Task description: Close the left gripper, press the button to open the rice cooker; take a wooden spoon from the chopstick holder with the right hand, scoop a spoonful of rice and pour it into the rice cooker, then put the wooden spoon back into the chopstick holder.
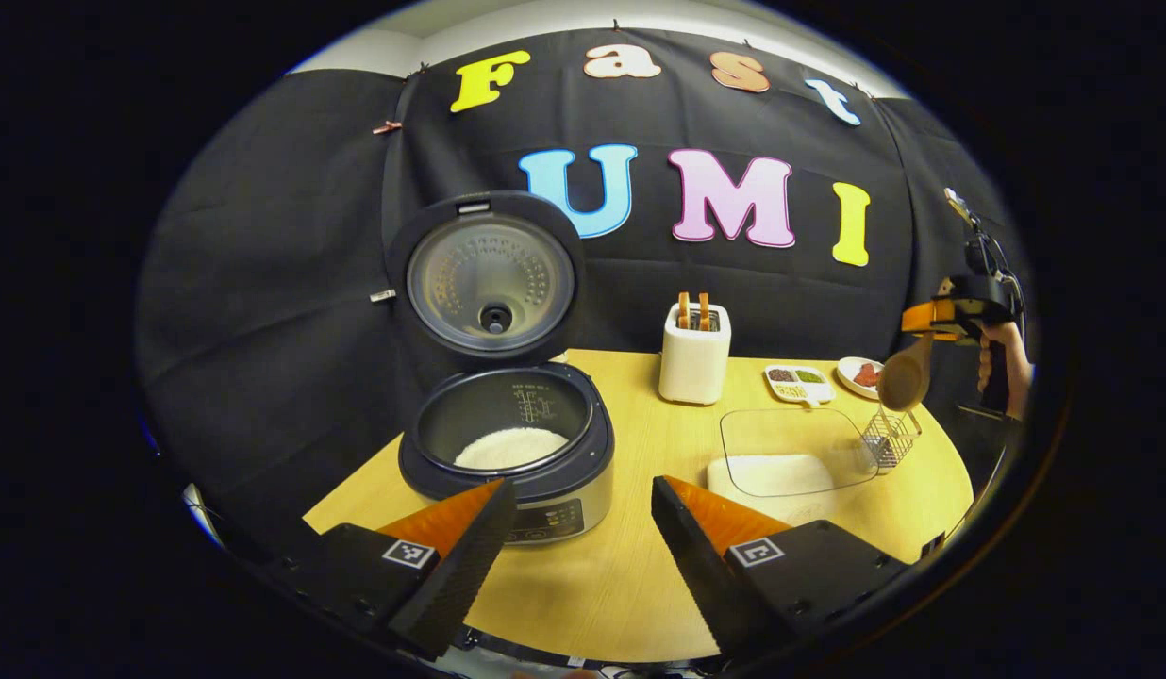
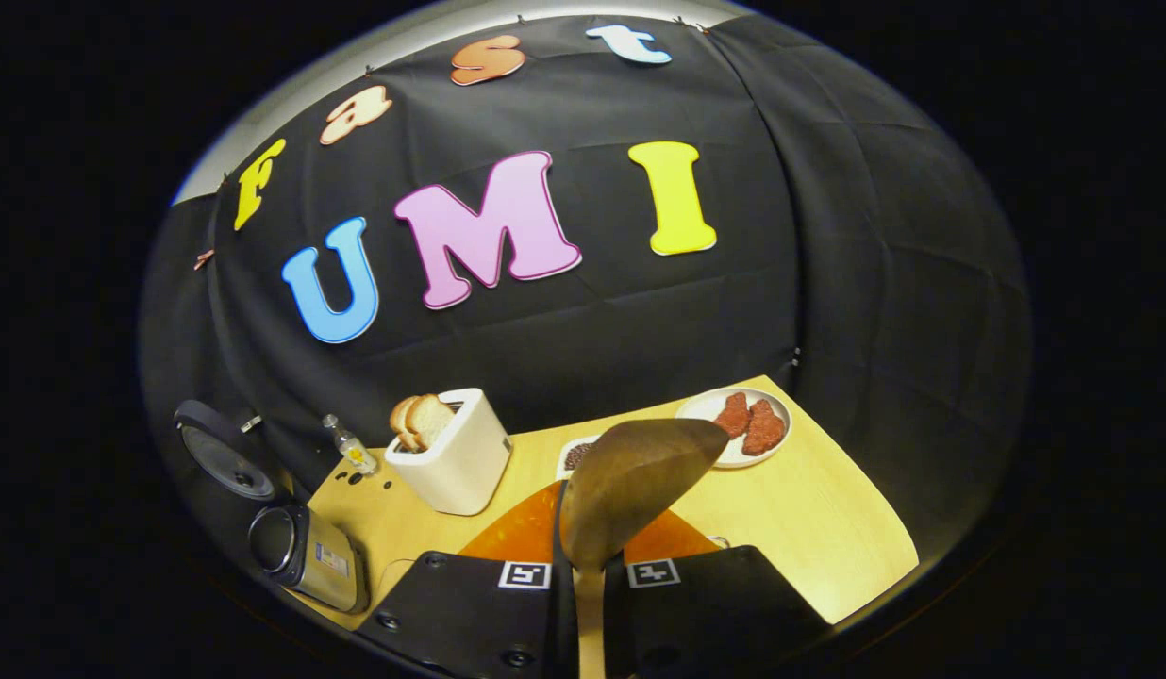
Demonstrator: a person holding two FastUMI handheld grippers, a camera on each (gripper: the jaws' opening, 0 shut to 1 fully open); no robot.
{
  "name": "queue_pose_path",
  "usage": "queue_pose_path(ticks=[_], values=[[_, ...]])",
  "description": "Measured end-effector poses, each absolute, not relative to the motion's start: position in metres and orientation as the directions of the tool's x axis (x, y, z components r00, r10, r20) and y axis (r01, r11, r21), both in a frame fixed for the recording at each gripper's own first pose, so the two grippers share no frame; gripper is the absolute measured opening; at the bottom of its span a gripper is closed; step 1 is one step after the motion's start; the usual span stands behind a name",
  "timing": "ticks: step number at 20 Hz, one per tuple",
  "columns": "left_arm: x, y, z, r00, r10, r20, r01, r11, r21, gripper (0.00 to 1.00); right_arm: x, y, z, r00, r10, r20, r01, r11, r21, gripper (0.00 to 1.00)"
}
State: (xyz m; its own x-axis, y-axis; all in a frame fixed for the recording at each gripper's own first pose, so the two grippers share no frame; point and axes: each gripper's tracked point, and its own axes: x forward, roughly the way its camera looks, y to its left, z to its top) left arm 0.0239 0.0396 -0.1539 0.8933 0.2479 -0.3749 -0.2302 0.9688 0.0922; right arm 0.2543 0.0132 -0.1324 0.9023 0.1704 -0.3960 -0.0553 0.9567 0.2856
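The rice cooker (image 1: 508, 471) stands open with its lid (image 1: 489, 283) upright and white rice (image 1: 510, 448) in the pot. My left gripper (image 1: 583, 528) is open just in front of it, holding nothing. Far right, my right gripper (image 1: 941, 316) holds the wooden spoon (image 1: 904, 377), whose bowl hangs just above the wire chopstick holder (image 1: 890, 438). In the right gripper view the right gripper (image 2: 588, 556) is shut on the spoon's handle and the spoon bowl (image 2: 630, 481) points forward with no rice showing on it. A glass tray of rice (image 1: 781, 462) lies beside the holder.
A white toaster (image 1: 694, 354) with bread stands at the back of the wooden table (image 1: 621, 585). A small divided dish (image 1: 798, 382) and a plate of red pieces (image 2: 739, 424) sit at the back right. A small bottle (image 2: 350, 448) stands near the toaster. A hand (image 1: 1003, 368) grips the right gripper.
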Motion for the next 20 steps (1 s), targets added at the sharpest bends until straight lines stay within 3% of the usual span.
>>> queue_pose_path(ticks=[9,20], values=[[0.005,0.096,-0.189,0.876,0.287,-0.388,-0.300,0.954,0.029,0.97,0.238,0.093,-0.148,0.880,0.261,-0.398,-0.163,0.951,0.263,0.14],[0.013,0.125,-0.213,0.876,0.285,-0.389,-0.260,0.958,0.118,0.98,0.218,0.112,-0.256,0.852,0.181,-0.491,-0.113,0.980,0.164,0.15]])
